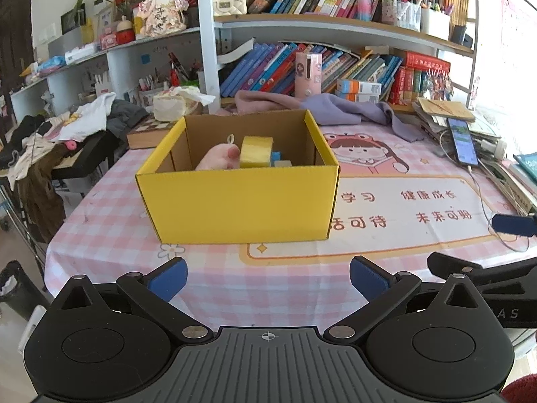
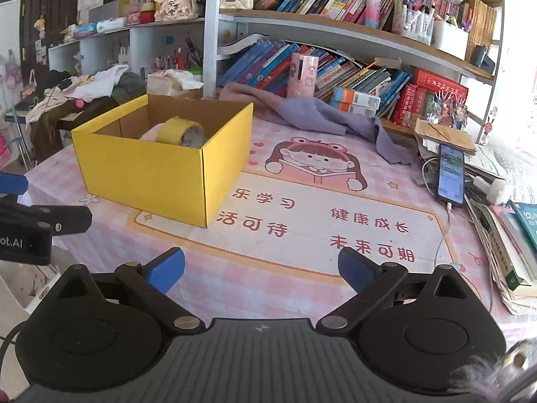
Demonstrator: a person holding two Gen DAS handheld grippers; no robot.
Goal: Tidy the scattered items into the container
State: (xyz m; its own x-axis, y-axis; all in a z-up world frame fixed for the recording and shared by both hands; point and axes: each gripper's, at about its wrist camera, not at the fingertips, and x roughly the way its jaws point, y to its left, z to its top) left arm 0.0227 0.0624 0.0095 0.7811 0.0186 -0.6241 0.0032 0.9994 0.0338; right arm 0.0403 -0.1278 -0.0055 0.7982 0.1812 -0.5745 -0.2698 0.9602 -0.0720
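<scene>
Both tongs, the left gripper and the right gripper, are spread wide with nothing between the blue pads, low over the pink checked table cloth. Beyond them stands the yellow cardboard box, well apart from both. Its front wall hides the lower part of the contents: a yellow tape roll, a pink soft toy and small blocks hard to make out.
</scene>
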